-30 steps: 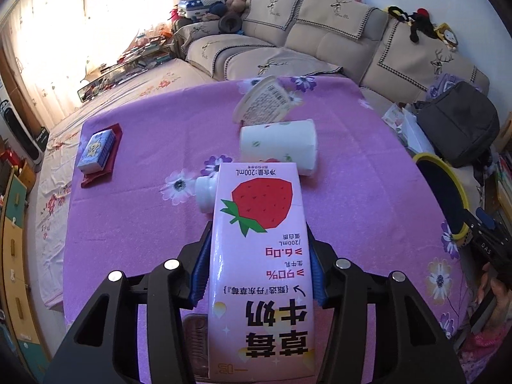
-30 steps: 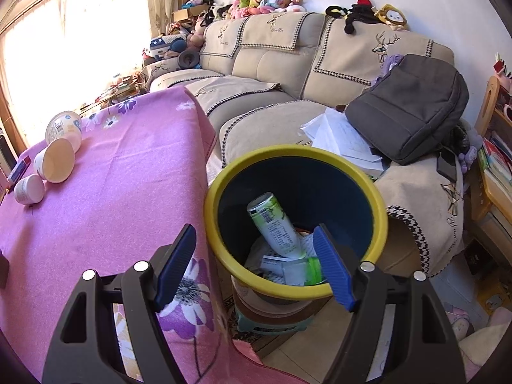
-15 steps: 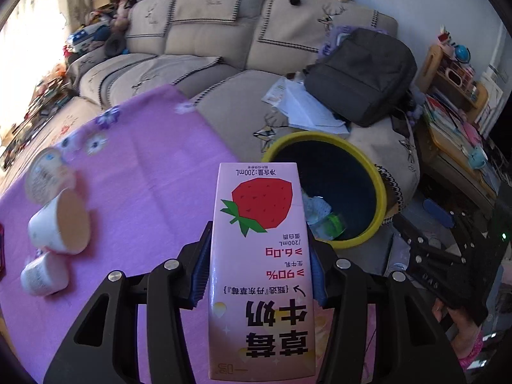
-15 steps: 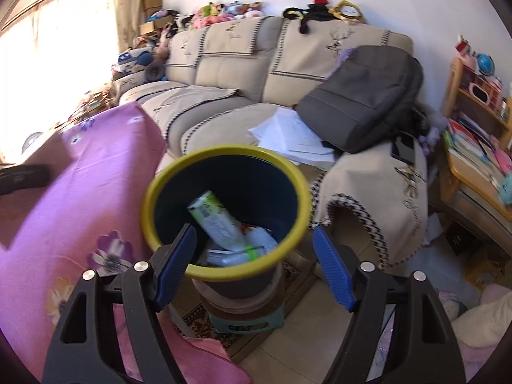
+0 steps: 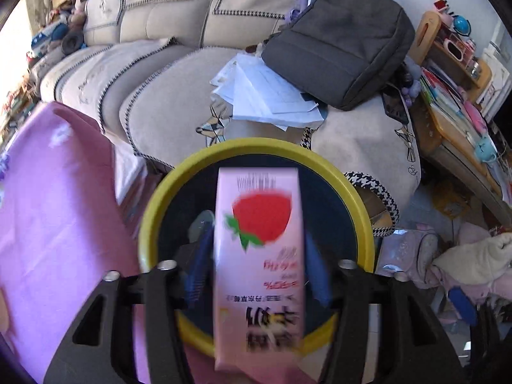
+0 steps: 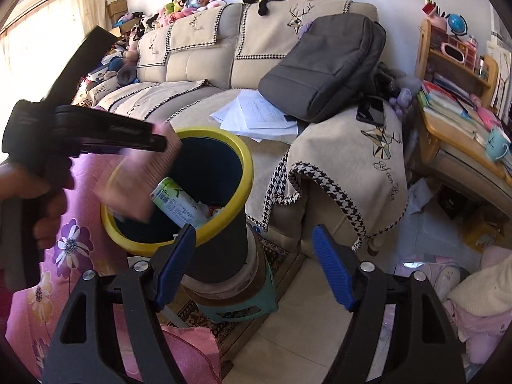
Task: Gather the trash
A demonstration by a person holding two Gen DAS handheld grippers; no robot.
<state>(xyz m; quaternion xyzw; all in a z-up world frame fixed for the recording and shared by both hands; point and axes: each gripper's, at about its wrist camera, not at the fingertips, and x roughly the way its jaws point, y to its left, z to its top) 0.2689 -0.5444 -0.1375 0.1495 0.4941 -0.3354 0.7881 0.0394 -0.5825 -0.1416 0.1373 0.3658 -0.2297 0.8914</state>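
A pink strawberry milk carton (image 5: 259,256) hangs blurred between the fingers of my left gripper (image 5: 256,262), directly over the yellow-rimmed dark trash bin (image 5: 358,198). The blue pads (image 5: 313,272) stand slightly apart from the carton's sides, so the jaws look open. In the right wrist view the left gripper (image 6: 150,144) is over the bin (image 6: 233,188) and the carton (image 6: 134,185) tilts into its mouth. A green can (image 6: 179,201) lies inside. My right gripper (image 6: 252,262) is open and empty, just right of the bin.
The purple floral tablecloth (image 5: 57,208) is left of the bin. A beige sofa (image 5: 179,96) with papers (image 5: 265,96) and a grey backpack (image 5: 339,44) is behind it. A wooden shelf (image 6: 454,102) with books stands right. The bin rests on a teal stool (image 6: 243,307).
My left gripper swung from over the table to above the bin and its jaws have parted from the carton, which now blurs downward. My right gripper drifted right, away from the bin.
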